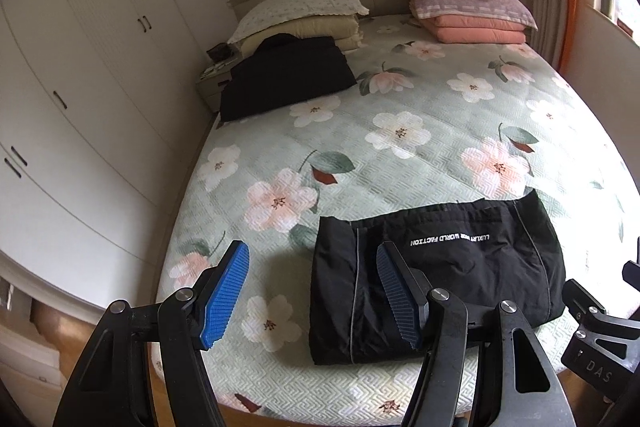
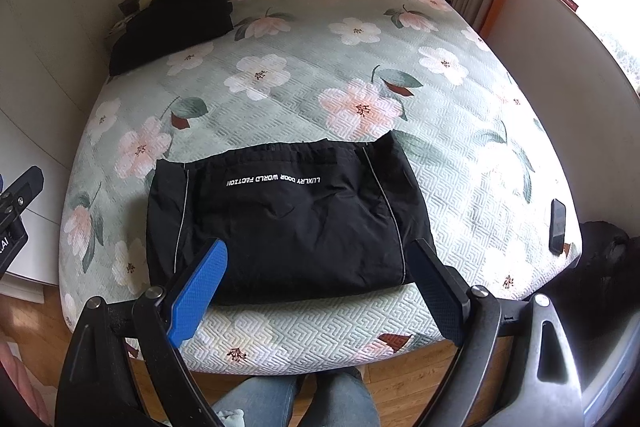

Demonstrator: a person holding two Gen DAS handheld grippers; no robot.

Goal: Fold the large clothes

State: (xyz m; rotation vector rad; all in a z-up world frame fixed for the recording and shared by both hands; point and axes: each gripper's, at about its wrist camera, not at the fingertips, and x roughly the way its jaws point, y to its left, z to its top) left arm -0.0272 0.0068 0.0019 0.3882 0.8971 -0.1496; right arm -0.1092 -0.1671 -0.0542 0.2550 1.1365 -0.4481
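Observation:
A black garment [image 1: 460, 267] [image 2: 288, 223] with white lettering lies folded into a rectangle near the foot of the bed. My left gripper [image 1: 312, 251] hovers open over the garment's left edge; one blue pad is above the bedspread and the other above the cloth, with nothing held. My right gripper [image 2: 320, 247] stands open, its fingers spread over the garment's near edge and gripping nothing. A second black garment [image 1: 284, 75] [image 2: 172, 23] lies folded at the far left of the bed, in front of the pillows.
The bed has a green floral bedspread [image 2: 360, 67]. Cream pillows [image 1: 304, 11] and pink folded blankets [image 1: 476, 23] lie at the headboard. A dark phone [image 2: 558, 227] rests at the bed's right edge. White wardrobes [image 1: 80, 87] line the left. A person's jeans-clad legs [image 2: 296, 403] stand at the bed's foot.

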